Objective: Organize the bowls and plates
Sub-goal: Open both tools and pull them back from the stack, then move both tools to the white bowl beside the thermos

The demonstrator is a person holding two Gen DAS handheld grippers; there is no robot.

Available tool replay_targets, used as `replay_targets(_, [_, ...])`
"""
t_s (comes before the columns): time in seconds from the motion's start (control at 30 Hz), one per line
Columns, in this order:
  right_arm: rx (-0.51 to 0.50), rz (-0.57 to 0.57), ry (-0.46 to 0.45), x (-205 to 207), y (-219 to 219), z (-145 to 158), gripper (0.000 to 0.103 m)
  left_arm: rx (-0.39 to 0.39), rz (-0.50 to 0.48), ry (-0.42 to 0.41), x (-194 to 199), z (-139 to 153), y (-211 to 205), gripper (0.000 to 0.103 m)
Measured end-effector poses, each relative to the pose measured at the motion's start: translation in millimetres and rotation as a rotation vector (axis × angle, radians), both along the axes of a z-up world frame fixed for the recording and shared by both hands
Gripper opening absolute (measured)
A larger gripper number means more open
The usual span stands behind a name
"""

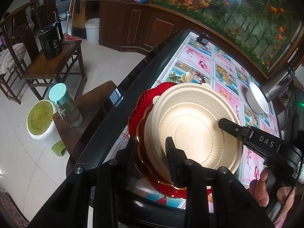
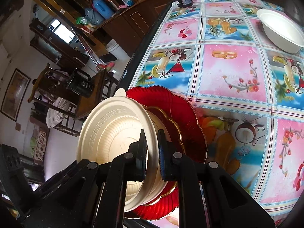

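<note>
Right gripper pinches cream bowl rim over red plates; left gripper slack, one finger inside bowl; white bowl far right.

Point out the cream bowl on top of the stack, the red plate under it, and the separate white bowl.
cream bowl [image 1: 191,133]: left wrist view, on its ribbed inner base.
red plate [image 2: 182,110]: right wrist view, on its exposed fluted rim.
white bowl [image 2: 281,30]: right wrist view, on its inside wall.

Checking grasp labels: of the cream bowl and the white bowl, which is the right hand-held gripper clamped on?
The cream bowl stacked on the red plates; the right hand-held gripper pinches its rim. The white bowl sits alone, far across the table.
</note>
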State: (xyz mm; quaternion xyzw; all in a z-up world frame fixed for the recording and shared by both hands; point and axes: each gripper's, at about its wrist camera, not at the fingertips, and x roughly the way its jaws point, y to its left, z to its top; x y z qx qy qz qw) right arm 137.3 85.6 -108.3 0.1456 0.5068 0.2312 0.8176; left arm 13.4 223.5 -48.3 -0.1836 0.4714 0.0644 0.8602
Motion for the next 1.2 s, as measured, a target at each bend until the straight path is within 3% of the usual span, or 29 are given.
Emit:
replay_targets(0.13, [0.018,0.009,-0.001,0.0,-2.0,0.1,0.012,-0.007,0.012,-0.013,-5.2,5.5,5.1,0.034])
replay_targets(0.33, [0.136,0.029,-0.018,1.7,-22.5,7.0,0.014,-0.015,0.059,-0.050,-15.6,18.1,15.2,0.034])
replay_targets(0.4, [0.189,0.021,-0.042,1.9,-35.9,12.9,0.022,-0.017,0.079,-0.075,-19.2,25.5,15.4,0.034])
replay_targets(0.5, [0.265,0.017,-0.062,3.7,-54.3,19.7,0.026,-0.005,0.073,-0.105,-19.4,34.5,7.6,0.034])
replay_targets(0.6, [0.265,-0.028,-0.090,4.4,-68.4,23.3,0.026,0.001,0.041,-0.125,-16.6,42.0,-7.8,0.034])
replay_targets(0.67, [0.290,-0.009,-0.067,6.8,-68.6,19.1,0.026,0.006,0.014,-0.129,-11.9,43.8,-19.0,0.034])
replay_targets(0.97, [0.227,0.074,-0.016,10.7,-51.8,-0.4,0.026,0.029,-0.074,-0.102,4.1,45.7,-65.3,0.034])
replay_targets(1.2, [0.285,-0.021,-0.068,28.1,-118.7,13.2,0.026,0.034,-0.153,-0.095,21.2,49.4,-106.4,0.034])
